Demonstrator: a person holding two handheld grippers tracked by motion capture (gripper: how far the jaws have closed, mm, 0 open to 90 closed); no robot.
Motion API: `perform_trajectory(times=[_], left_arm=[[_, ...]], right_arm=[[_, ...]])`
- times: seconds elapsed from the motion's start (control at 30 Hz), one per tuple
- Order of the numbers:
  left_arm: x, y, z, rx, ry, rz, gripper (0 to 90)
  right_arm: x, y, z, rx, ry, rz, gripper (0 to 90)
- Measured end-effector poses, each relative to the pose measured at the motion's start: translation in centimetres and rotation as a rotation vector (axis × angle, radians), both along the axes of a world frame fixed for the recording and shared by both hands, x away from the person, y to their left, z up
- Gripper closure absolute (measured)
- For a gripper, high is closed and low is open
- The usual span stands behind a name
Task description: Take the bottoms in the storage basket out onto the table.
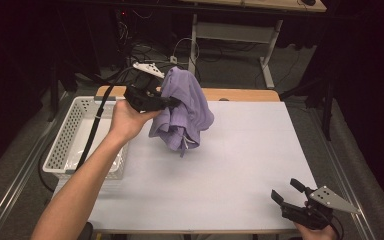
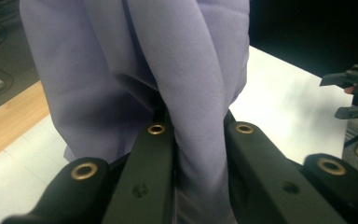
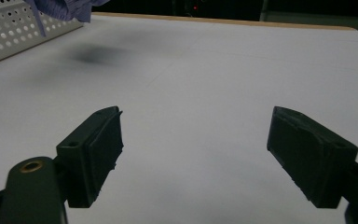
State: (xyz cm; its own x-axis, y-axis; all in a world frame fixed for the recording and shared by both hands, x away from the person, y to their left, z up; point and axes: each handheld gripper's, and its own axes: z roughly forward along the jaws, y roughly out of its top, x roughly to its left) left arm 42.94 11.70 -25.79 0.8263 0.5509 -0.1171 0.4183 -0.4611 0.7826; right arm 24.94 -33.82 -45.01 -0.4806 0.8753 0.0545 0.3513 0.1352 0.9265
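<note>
— Dark room all round, cables on the floor at the top of the high view, and a second desk (image 1: pixel 260 5) along the upper edge. What fills the middle?

— One white table (image 1: pixel 240 165), the biggest thing here, with a strip of wood showing at its far edge. Next in size is the white perforated basket (image 1: pixel 72 125) at the left of the frame, sitting at the table's left edge.

— And the cloth?

— A lilac garment (image 1: pixel 185 107), bunched and hanging in the air above the table's upper middle, just right of the basket. In the right gripper view its hem (image 3: pixel 60 9) dangles into the upper left corner, with a soft shadow on the table under it.

— What carries it?

— The left gripper (image 1: pixel 172 102), held by a bare forearm (image 1: pixel 85 180) that rises from the bottom left. In the left gripper view a fold of the fabric (image 2: pixel 196 116) runs down between the two black jaws, which pinch it.

— The other one?

— The right gripper (image 1: pixel 289 191) sits low in the bottom right corner, at the table's near edge, well apart from the garment. Its jaws are spread wide over bare table in the right gripper view, nothing between them.
</note>
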Motion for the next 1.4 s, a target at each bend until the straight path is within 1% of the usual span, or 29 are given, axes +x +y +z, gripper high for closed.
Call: perform_trajectory(times=[0.3, 0.53, 0.7, 0.77, 1.0, 1.07, 1.17, 1.4], left_arm=[[1.1, -1.5, -1.7, 0.017, -0.013, 0.010, 82.6], [2.1, -2.6, -3.3, 0.036, -0.004, 0.017, 82.4], [2.7, -3.4, -4.5, 0.046, 0.014, 0.022, 82.3], [3.0, -3.6, -5.0, 0.043, 0.025, 0.024, 82.2], [3.9, -4.0, -6.9, 0.058, 0.066, 0.042, 82.1], [4.1, -4.1, -7.3, 0.063, 0.070, 0.049, 82.1], [4.3, -4.2, -8.0, 0.057, 0.077, 0.060, 81.9], [4.8, -4.6, -9.8, 0.080, 0.095, 0.071, 81.8]], right_arm=[[0.0, 0.0, 0.0, 0.004, 0.001, 0.000, 18.7], [0.0, 0.0, 0.0, 0.006, -0.001, 0.000, 18.7], [0.0, 0.0, 0.0, 0.006, -0.001, 0.001, 18.7], [0.0, 0.0, 0.0, 0.005, -0.001, 0.001, 18.7], [0.0, -0.1, 0.0, 0.004, -0.002, 0.003, 18.7], [0.0, -0.1, 0.0, 0.004, -0.002, 0.004, 18.7], [0.0, -0.1, 0.0, 0.003, -0.002, 0.003, 18.7], [0.0, -0.1, 0.0, 0.004, -0.002, 0.004, 18.7]])
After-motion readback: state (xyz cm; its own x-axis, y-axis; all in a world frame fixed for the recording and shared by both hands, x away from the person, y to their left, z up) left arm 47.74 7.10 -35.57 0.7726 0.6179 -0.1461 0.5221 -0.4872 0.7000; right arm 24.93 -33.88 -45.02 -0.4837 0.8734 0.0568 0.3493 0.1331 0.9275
